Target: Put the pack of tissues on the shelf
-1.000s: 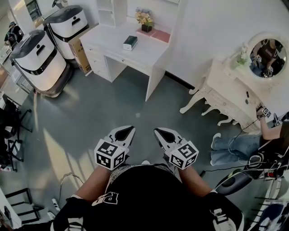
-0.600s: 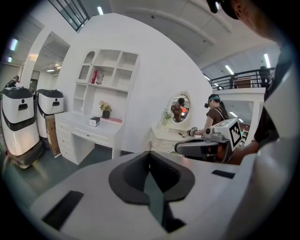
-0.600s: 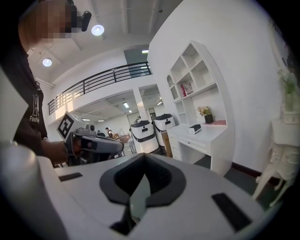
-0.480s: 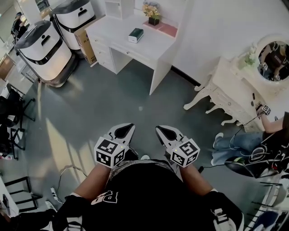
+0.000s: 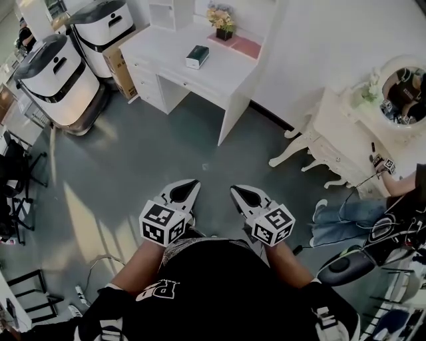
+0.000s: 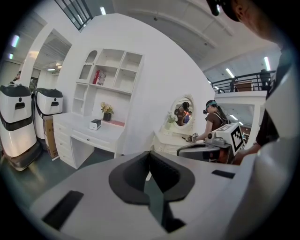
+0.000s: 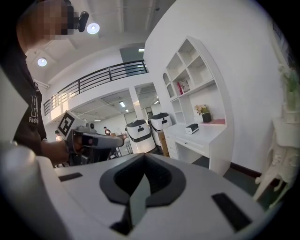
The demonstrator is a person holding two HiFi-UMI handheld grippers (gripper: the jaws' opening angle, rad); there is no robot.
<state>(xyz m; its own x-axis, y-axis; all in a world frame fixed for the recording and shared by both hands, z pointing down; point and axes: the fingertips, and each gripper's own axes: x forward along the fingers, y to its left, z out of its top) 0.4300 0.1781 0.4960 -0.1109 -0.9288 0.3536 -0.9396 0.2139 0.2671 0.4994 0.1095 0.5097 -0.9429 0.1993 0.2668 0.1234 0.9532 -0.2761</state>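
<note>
We hold both grippers low and close to the body over the grey floor [image 5: 133, 153]; the left gripper [image 5: 190, 186] sits at the near left and the right gripper [image 5: 237, 193] just beside it at the near right, the two apart and both aimed toward the far side of the room. In the left gripper view its jaws are pressed together at the tips with nothing between them; the right gripper view shows the same, jaws pressed together and empty. The pack of tissues [image 5: 196, 56] lies far off on the top of a white desk [image 5: 223, 76] at the far side, well apart from both grippers. It rests left of a pot of flowers [image 5: 221, 20] and a pink mat [image 5: 243, 45]. The shelf [image 6: 110, 75] rises above the desk against the white wall, a white unit of open compartments; one upper compartment holds something red and white that we cannot make out. Left of the desk stand two white machines [image 5: 56, 73] with dark tops, and a cardboard box [image 5: 118, 66] is between them and the desk. At the far right is a white dressing table [image 5: 339, 143] with a round mirror [image 5: 406, 86]; a second person [image 5: 346, 220] is beside it at the right edge.
</note>
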